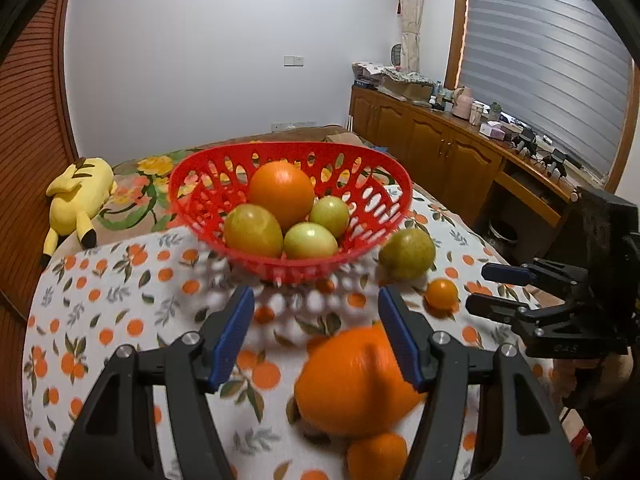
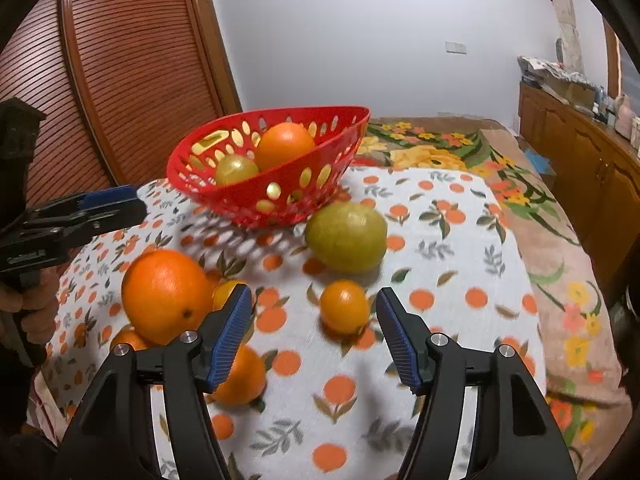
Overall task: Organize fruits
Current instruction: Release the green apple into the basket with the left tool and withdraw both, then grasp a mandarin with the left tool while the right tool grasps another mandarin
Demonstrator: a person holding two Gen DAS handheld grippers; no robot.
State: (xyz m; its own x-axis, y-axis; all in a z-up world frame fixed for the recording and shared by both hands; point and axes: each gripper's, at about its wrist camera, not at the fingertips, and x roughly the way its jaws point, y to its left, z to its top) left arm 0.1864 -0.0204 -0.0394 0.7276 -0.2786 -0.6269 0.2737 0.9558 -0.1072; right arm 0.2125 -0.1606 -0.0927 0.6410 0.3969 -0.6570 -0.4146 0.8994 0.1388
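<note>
A red perforated basket (image 1: 384, 216) (image 2: 312, 184) stands on the cloth and holds an orange (image 1: 282, 194) and three green fruits (image 1: 253, 231). A loose green fruit (image 1: 407, 254) (image 2: 346, 237) lies right of the basket, a small orange fruit (image 1: 441, 293) (image 2: 345, 306) in front of it. A big orange (image 1: 352, 384) (image 2: 167, 295) lies nearer, with small oranges (image 1: 376, 456) (image 2: 240, 376) by it. My left gripper (image 1: 316, 328) is open above the big orange. My right gripper (image 2: 314, 328) is open, the small orange fruit between its fingers' line.
An orange-print cloth (image 1: 120, 312) covers the bed. A yellow plush toy (image 1: 78, 200) lies at the far left. Wooden cabinets (image 1: 440, 140) with clutter line the right wall. A slatted wooden door (image 2: 132, 60) stands left. The right gripper (image 1: 500, 292) shows in the left wrist view.
</note>
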